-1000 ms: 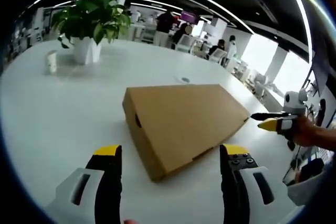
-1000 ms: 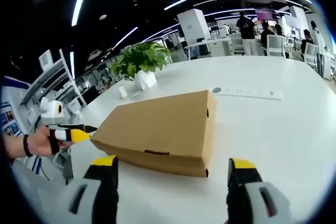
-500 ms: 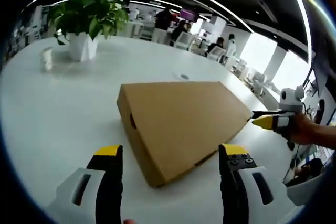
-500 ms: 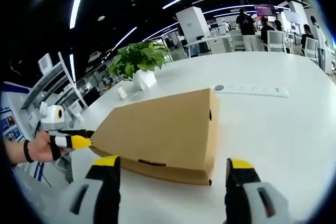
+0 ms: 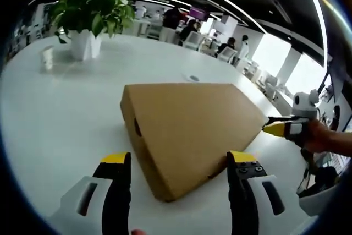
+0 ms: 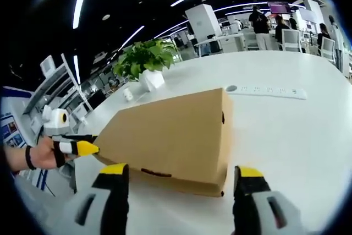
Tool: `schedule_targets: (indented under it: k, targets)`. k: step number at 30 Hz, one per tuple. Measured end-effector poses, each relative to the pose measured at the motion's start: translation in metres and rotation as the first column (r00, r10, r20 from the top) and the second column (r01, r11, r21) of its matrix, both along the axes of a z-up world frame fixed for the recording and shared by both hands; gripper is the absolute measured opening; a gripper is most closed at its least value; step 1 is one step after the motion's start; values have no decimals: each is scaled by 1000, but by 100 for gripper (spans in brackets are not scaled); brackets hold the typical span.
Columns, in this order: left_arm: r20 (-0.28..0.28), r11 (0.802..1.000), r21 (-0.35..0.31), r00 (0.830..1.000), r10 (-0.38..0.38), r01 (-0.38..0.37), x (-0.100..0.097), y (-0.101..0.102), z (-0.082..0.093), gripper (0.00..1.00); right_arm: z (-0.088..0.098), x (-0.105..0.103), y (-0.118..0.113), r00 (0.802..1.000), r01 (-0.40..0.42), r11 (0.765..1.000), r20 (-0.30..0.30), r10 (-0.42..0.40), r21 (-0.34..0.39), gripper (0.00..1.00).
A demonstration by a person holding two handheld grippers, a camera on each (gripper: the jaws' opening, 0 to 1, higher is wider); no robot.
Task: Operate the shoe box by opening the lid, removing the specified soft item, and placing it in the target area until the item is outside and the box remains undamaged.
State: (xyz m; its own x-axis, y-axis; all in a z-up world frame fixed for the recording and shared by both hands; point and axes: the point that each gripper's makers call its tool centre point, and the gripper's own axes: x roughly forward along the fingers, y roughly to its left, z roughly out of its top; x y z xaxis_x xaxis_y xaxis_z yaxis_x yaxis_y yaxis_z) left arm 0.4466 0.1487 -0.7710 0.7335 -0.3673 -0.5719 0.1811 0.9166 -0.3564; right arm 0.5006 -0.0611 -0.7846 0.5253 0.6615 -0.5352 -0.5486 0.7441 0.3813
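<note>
I see the closed shoe box [image 5: 190, 130] lying on the white surface [image 5: 60, 114], dead center. My left tool [image 5: 179, 160] is spread wide at its near corner; my right tool [image 6: 179, 171] is spread too. Potted plant [image 5: 91, 17] at 11 o'clock.

- A plain brown cardboard shoe box [image 5: 190, 130] is laid flat on the white table [image 5: 60, 114], lid closed.
- A small dark hole is seen in each short end wall.
- 1 slot is seen along the lid's long lower edge [image 6: 155, 173].
</note>
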Motion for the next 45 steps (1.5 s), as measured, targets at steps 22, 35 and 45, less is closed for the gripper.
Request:
schedule_targets:
  k: [22, 35, 45]
  targets:
    - [-4, 994, -89, 998, 55, -55, 4, 1, 0, 57, 1, 8, 5, 998, 67, 998, -5, -67, 12, 63]
    - [-8, 996, -85, 999, 37, -38, -3, 4, 0, 56, 2, -5, 6, 997, 75, 997, -23, -75, -1, 62]
    - [-40, 996, -91, 999, -9, 5, -22, 15, 0, 53, 1, -24, 15, 997, 68, 998, -28, -68, -2, 62]
